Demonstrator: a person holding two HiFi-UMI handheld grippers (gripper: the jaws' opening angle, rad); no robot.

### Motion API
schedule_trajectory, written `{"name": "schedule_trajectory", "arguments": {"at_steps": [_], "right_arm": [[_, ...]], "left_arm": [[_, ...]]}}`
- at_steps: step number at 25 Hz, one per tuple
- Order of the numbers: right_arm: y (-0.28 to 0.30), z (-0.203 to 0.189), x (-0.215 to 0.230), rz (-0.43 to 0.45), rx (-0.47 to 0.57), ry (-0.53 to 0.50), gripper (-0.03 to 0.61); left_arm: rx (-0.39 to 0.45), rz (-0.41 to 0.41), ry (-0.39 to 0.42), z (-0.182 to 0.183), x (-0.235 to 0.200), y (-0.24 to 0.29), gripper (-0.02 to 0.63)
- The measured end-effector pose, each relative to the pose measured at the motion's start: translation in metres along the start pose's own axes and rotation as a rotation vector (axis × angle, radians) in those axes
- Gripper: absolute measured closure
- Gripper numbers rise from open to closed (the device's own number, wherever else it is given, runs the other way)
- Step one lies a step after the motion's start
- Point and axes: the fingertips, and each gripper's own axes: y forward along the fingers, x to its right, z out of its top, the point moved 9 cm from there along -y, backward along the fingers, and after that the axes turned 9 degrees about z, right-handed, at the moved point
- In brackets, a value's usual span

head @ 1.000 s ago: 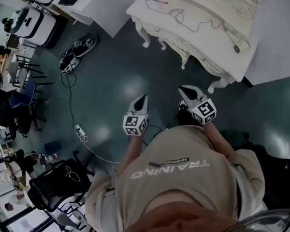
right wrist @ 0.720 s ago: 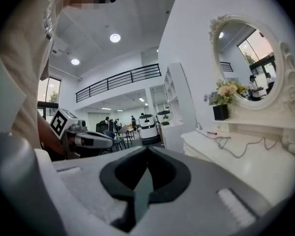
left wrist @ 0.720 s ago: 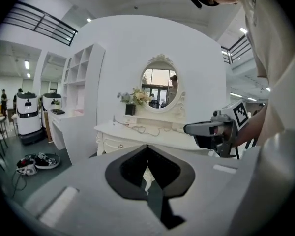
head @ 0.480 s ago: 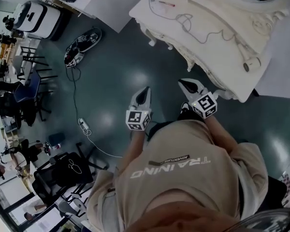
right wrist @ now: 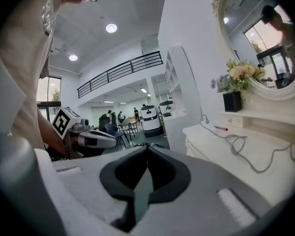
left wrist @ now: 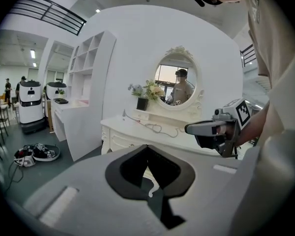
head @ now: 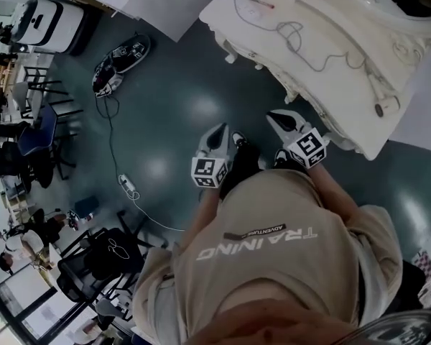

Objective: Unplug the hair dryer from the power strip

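A white dressing table (head: pixel 273 63) stands ahead at the upper right of the head view. A grey cord (head: pixel 312 45) snakes across its top to a white hair dryer (head: pixel 379 108) near the right end. In the left gripper view the cord (left wrist: pixel 157 128) runs toward a white block (left wrist: pixel 142 115) under the flower vase; I cannot tell whether that block is the power strip. My left gripper (head: pixel 219 129) and right gripper (head: pixel 274 116) are held side by side in the air, short of the table. Both are shut with nothing between the jaws.
A second white power strip (head: pixel 127 187) with a long cable lies on the dark floor at left. Dark gear (head: pixel 118 63) sits on the floor farther back. Chairs (head: pixel 93 261) crowd the left side. A round mirror (left wrist: pixel 176 85) and white shelving (left wrist: pixel 88 82) back the table.
The dressing table has drawn nearer and shifted right in the head view as the person stepped toward it. Both grippers stay shut and side by side.
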Motion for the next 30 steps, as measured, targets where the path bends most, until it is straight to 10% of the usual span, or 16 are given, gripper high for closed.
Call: {"name": "schedule_trajectory", "arguments": {"at_steps": [17, 30], "right_arm": [[0.131, 0.07, 0.011, -0.234, -0.004, -0.006, 0.574], [0.2, 0.099, 0.159, -0.227, 0.031, -0.042, 0.574]], "left_arm": [[0.093, -0.15, 0.02, 0.062, -0.177, 0.07, 0.607], [0.021, -0.116, 0.057, 0.117, -0.22, 0.196, 0.607]]}}
